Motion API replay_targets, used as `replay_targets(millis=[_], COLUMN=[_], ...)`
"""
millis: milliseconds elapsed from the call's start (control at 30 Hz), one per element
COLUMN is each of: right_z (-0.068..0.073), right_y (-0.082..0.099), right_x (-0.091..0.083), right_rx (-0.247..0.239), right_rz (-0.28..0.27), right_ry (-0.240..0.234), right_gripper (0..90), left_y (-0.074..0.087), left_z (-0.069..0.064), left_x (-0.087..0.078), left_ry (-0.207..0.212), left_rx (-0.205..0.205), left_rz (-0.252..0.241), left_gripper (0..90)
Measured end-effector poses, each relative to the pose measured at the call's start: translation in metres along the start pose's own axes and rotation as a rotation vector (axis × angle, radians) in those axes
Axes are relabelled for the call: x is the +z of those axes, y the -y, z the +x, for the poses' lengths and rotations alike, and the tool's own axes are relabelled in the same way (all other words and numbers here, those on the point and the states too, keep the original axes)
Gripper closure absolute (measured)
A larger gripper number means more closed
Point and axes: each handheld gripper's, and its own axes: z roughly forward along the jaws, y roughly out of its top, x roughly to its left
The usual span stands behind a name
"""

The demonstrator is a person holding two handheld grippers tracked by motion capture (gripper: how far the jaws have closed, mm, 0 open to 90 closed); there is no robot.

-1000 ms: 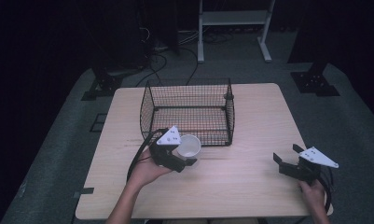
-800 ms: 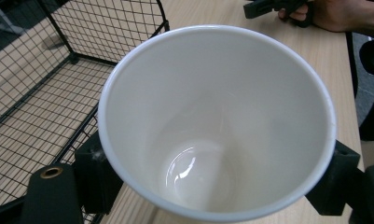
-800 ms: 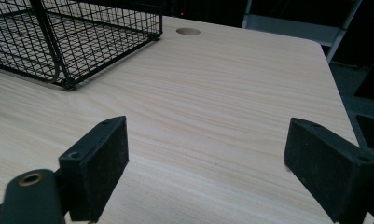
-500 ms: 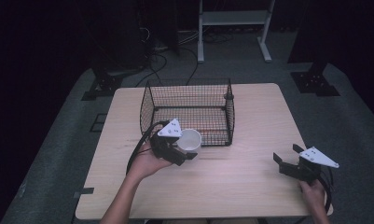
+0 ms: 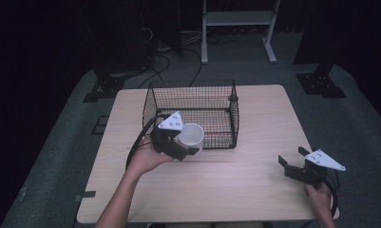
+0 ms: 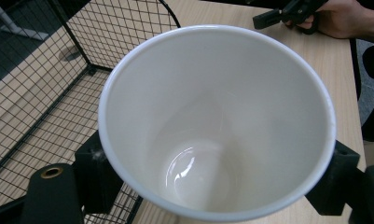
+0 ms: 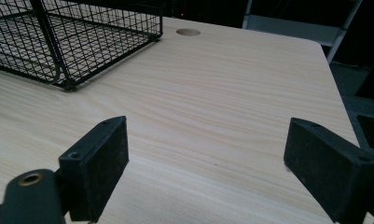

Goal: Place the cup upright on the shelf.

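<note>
- The person's left hand point(image 5: 145, 159) came in from the near edge of the pale wood-grain table point(image 5: 254, 190), carrying the left gripper point(image 5: 188, 142).
- The left gripper was clamped on a plain white, smooth-walled round cup point(image 5: 192, 135); in the left gripper view the black jaws pressed against opposite sides of the cup point(image 6: 217, 121) just below its rim, with the mouth facing the camera and nothing inside.
- The cup hung clear of the table at the near wall of the black wire-mesh basket point(image 5: 152, 102), about level with its top edge and not yet inside; the basket looked empty.
- By its glossy inner surface the cup appeared light, rigid and rather slippery. Whether it was ceramic or plastic could not be told, so it was best treated as breakable and set down gently rather than dropped.
- A grip across the wall below the rim, as here, looked the soundest hold; its tapered sides could let it slide in the pads if tilted.
- At the near right corner of the table, well apart from the basket, the right gripper point(image 5: 292, 161) rested low in the right hand point(image 5: 319, 197).
- In the right gripper view its jaws stood wide apart over bare tabletop, holding nothing.
</note>
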Motion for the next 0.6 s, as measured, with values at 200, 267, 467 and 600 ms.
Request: replay_targets(millis=[200, 267, 467, 600], right_z=[0.0, 0.0, 0.0, 0.0], right_y=[0.0, 0.0, 0.0, 0.0], right_x=[0.0, 0.0, 0.0, 0.0], right_rx=[0.001, 0.001, -0.003, -0.002], right_rz=[-0.001, -0.001, -0.001, -0.002], right_ry=[-0.001, 0.0, -0.003, -0.005], right_gripper=[13.0, 13.1, 13.1, 13.1], left_y=[-0.008, -0.011, -0.019, -0.024], left_z=[0.007, 0.009, 0.015, 0.022], left_x=[-0.002, -0.003, -0.007, -0.008], left_ry=[0.019, 0.019, 0.018, 0.016], left_rx=[-0.001, 0.002, 0.004, 0.005], left_rz=[-0.002, -0.001, -0.006, 0.004], left_gripper=[20.7, 20.7, 20.7, 20.7])
